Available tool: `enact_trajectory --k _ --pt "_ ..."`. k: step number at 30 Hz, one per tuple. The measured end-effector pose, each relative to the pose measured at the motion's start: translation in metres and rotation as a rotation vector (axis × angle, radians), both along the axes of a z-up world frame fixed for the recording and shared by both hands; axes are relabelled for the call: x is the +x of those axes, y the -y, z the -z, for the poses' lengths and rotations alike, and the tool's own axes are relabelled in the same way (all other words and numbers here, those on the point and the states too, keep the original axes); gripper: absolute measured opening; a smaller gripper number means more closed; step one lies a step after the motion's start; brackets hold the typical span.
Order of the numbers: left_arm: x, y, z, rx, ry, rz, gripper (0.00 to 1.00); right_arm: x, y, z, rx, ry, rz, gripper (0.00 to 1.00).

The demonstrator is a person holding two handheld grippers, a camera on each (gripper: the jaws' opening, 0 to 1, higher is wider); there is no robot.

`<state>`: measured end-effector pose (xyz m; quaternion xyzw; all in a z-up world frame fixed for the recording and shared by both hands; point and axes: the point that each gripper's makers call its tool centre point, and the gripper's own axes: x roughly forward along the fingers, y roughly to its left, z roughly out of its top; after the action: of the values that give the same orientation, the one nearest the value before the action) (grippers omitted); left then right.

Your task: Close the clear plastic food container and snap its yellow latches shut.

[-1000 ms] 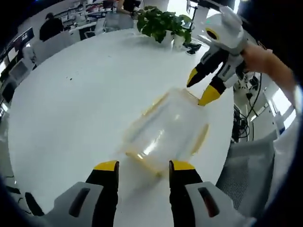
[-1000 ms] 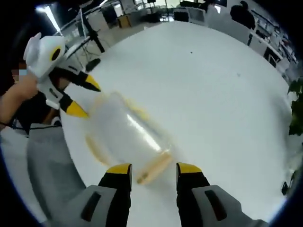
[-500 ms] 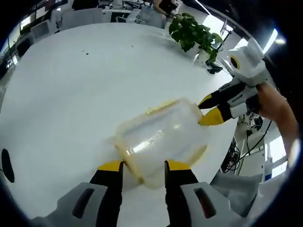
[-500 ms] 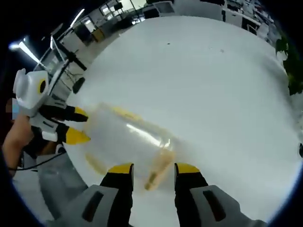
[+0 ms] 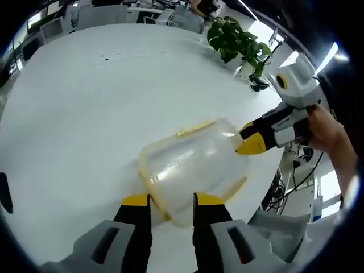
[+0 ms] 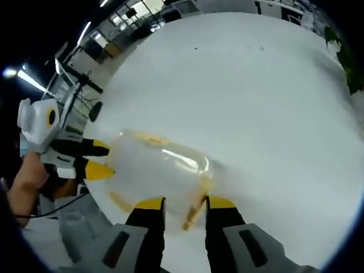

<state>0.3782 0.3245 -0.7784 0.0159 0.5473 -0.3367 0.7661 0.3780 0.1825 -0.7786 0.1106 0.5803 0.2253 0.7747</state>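
A clear plastic food container with yellow latches (image 5: pixel 190 170) is seen lying on the round white worktop (image 5: pixel 85 108), near the worktop's edge. In the left gripper view, the left tool (image 5: pixel 172 200) is at one end of the container, and its yellow-tipped jaws are set narrow on either side of a yellow latch (image 5: pixel 156 196). The right tool (image 5: pixel 253 139) is met at the far end of the container, held by a hand (image 5: pixel 324 128). In the right gripper view, the right tool (image 6: pixel 185 203) is set narrow around another yellow latch (image 6: pixel 196 205). The left tool (image 6: pixel 94 159) is seen touching the opposite end. Whether either latch is truly squeezed cannot be told. A green leafy plant in a white pot (image 5: pixel 239 42) is standing at the worktop's far edge.
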Motion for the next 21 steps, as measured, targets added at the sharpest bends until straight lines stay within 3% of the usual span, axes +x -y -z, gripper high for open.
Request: enact_trajectory --k 2,17,21 --pt "0.0001 0.001 -0.0006 0.009 0.015 0.015 0.24 0.0024 0.0006 0.0009 -0.013 0.018 -0.037 0.25" --pt "0.0039 -0.003 -0.0041 -0.03 0.015 0.005 0.29 -0.0011 -0.0065 -0.0014 -0.03 0.026 -0.011 0.31" --pt "0.0041 -0.0032 -0.0067 -0.04 0.028 0.004 0.3 -0.0005 -0.007 -0.003 -0.035 0.054 -0.022 0.32"
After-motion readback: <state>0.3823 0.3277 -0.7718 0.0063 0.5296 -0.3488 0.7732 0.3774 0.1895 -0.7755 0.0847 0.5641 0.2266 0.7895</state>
